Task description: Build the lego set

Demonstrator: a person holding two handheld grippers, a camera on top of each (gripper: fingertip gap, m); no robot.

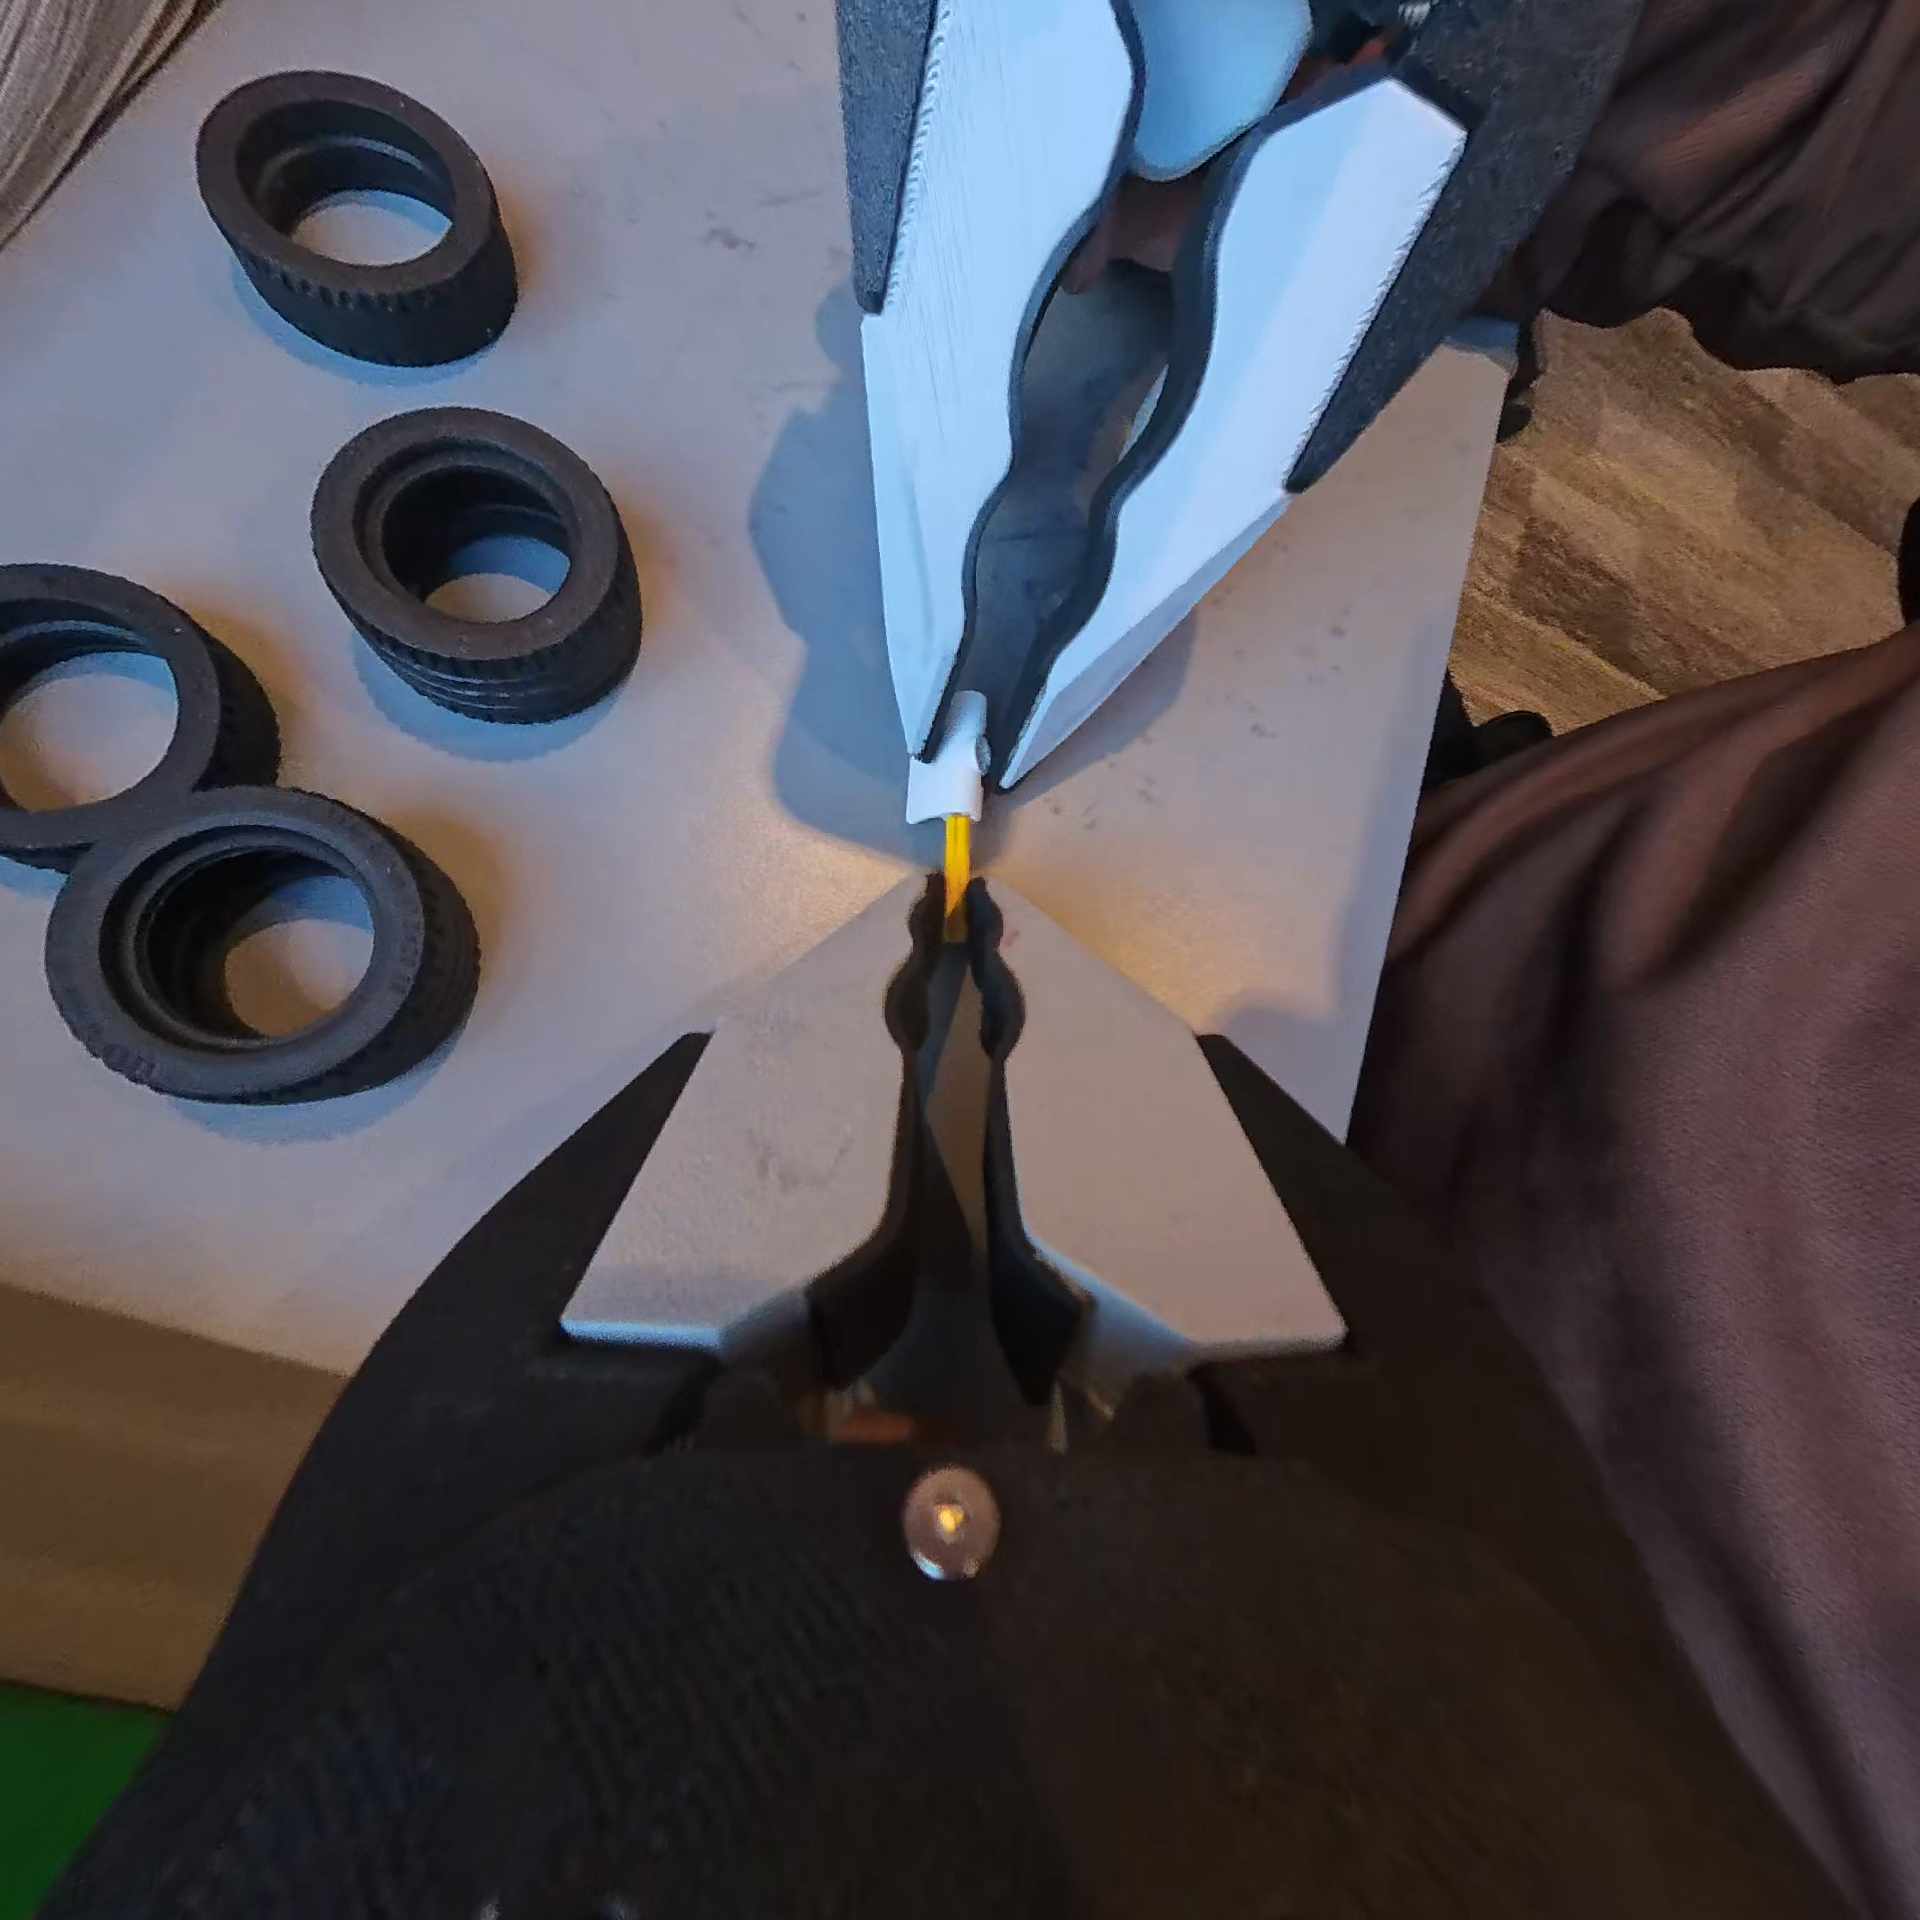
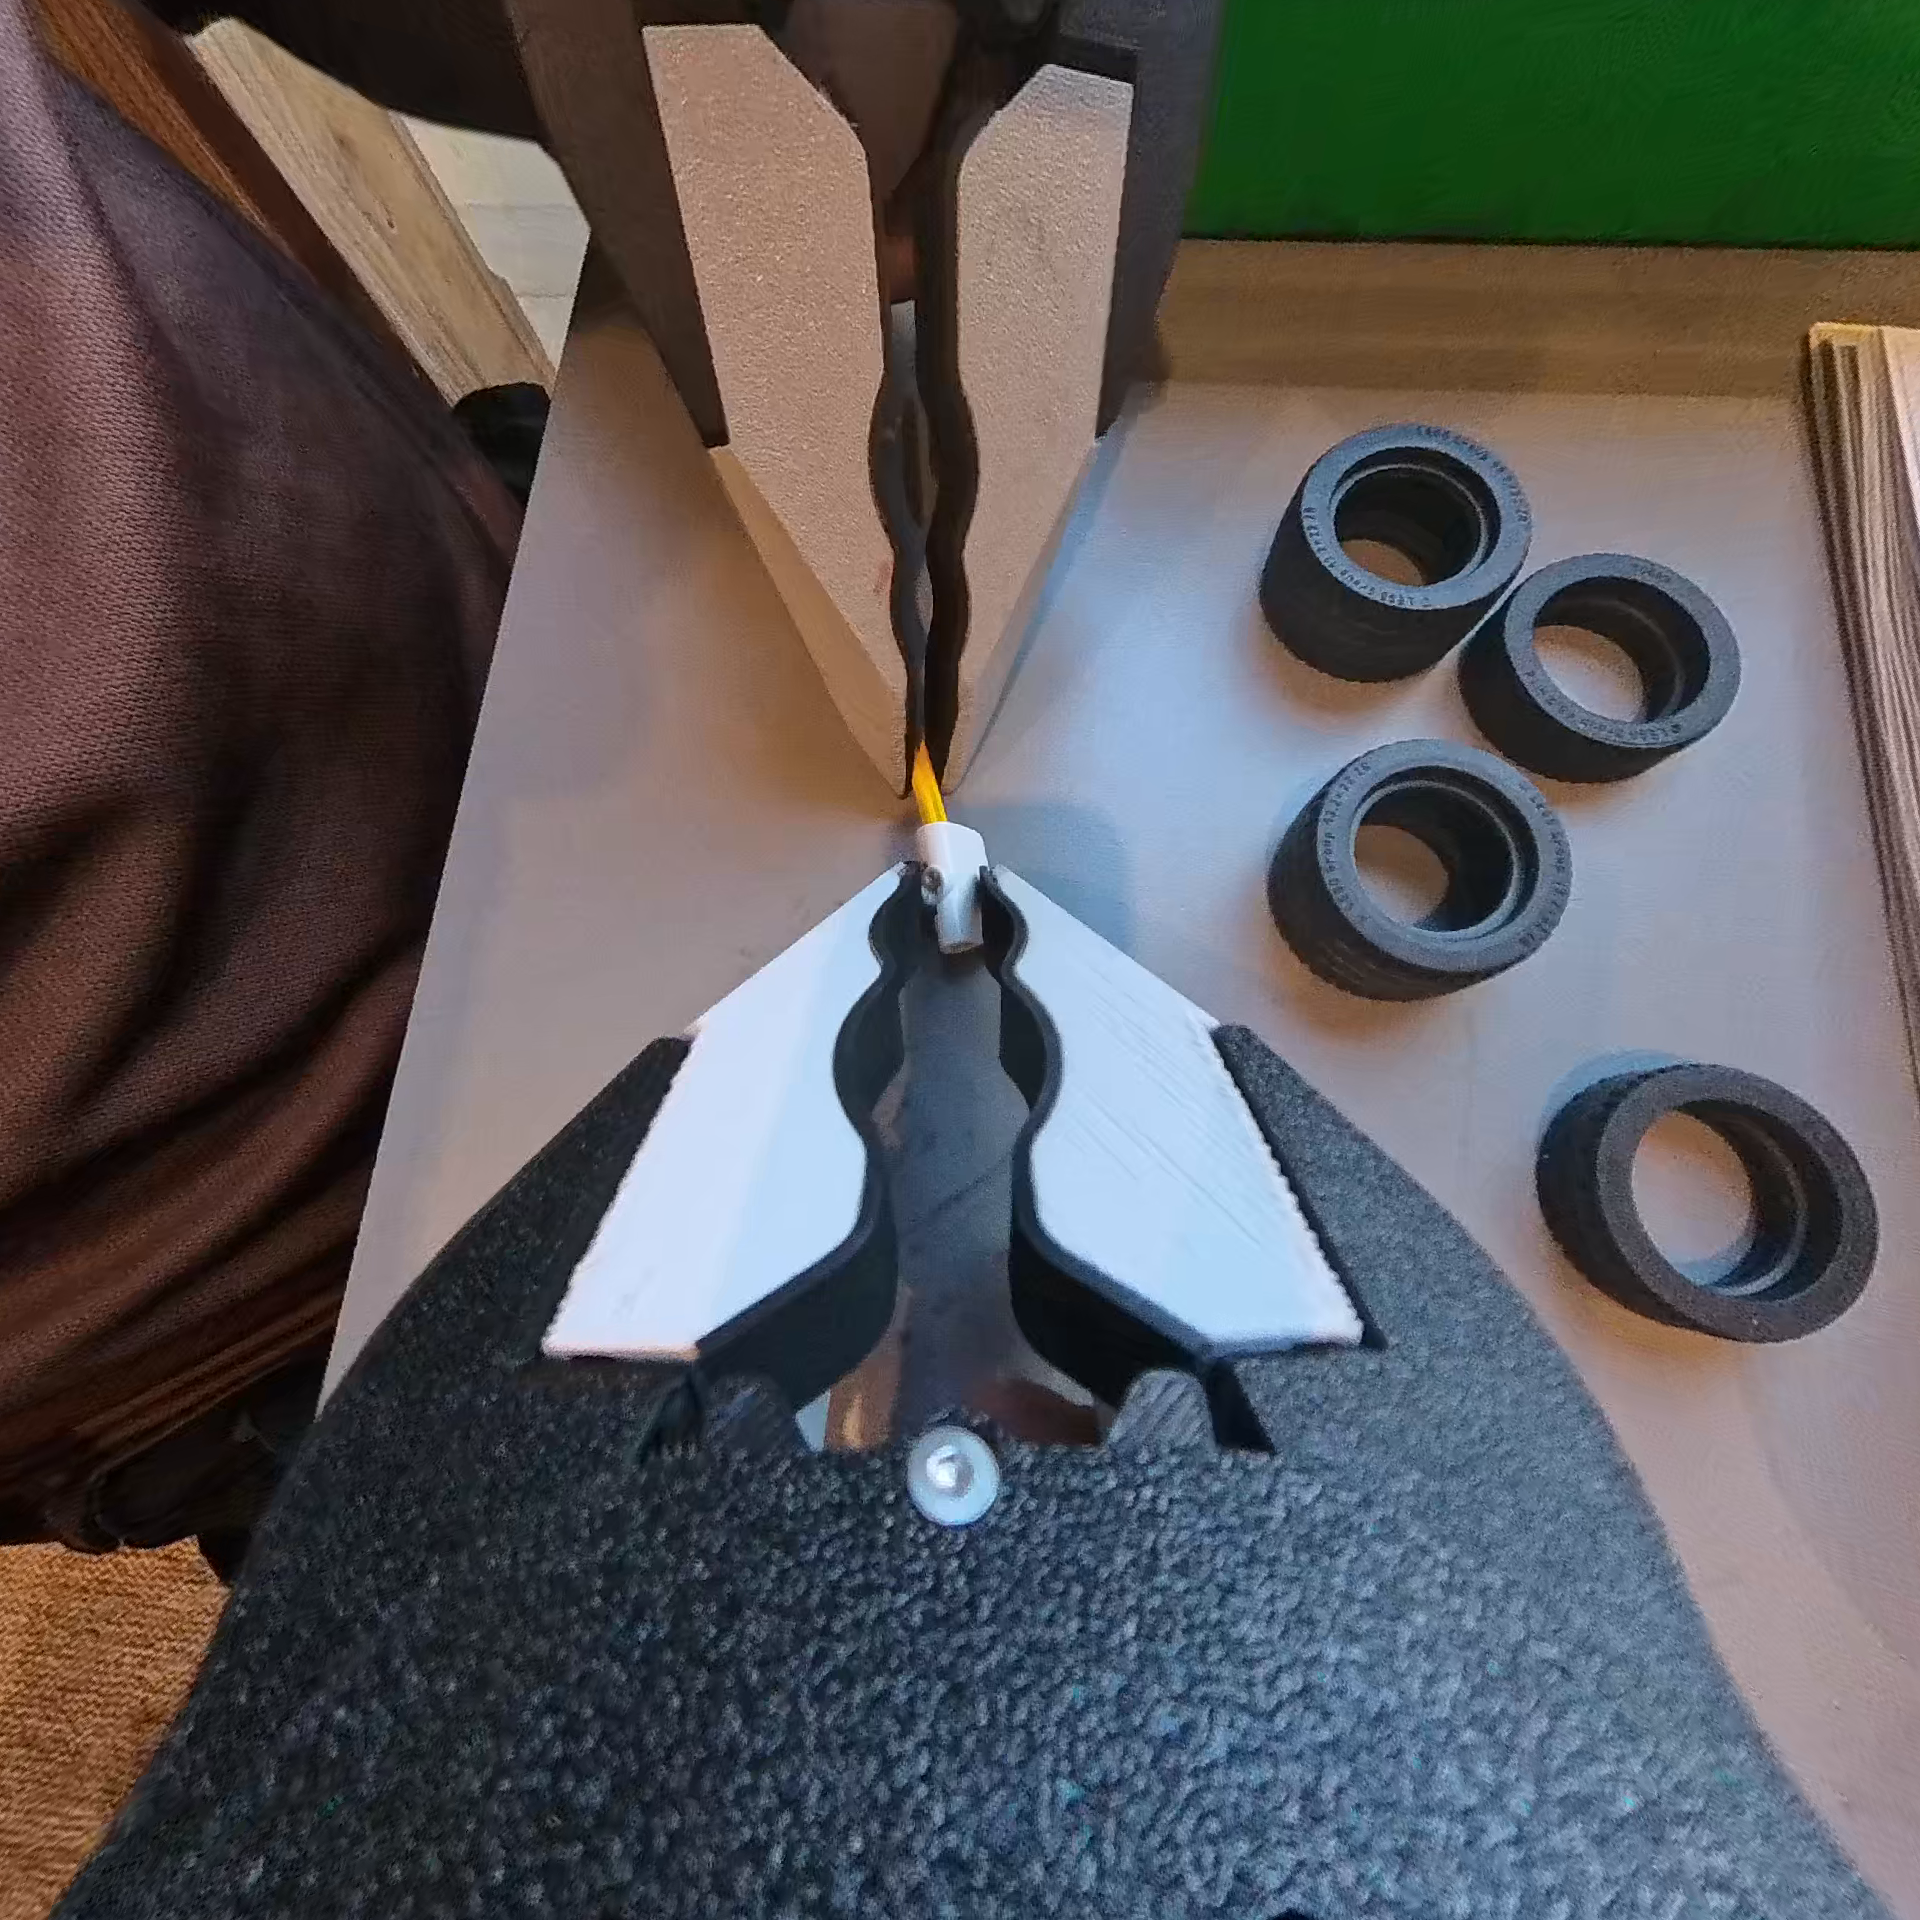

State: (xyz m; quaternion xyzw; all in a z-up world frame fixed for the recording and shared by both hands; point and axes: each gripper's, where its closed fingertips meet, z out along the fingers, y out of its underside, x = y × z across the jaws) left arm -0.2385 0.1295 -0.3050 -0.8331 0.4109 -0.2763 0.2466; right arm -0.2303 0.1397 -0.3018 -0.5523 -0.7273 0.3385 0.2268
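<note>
Closest in the left wrist view, the left claw (image 1: 954, 906), beige-faced with black wavy pads, is clenched on the near end of a thin yellow plastic axle rod (image 1: 956, 847). The rod runs straight ahead into a small white plastic connector piece (image 1: 945, 792), and the right claw (image 1: 961, 764), white-faced on black arms, grips that connector from the far side, so the two claws meet tip to tip just above the pale grey tabletop (image 1: 644, 852). How deep the rod sits in the connector is hard to tell, since the joint is tiny. Off to the left lie four black rubber toy tyres (image 1: 473, 566) on their sides, two of them overlapping at the picture's edge. From the right wrist view the same tyres (image 2: 1418, 868) sit to the right, with a green surface (image 2: 1558, 114) beyond the tabletop's far edge and brown cloth (image 2: 208, 623) on the left
</note>
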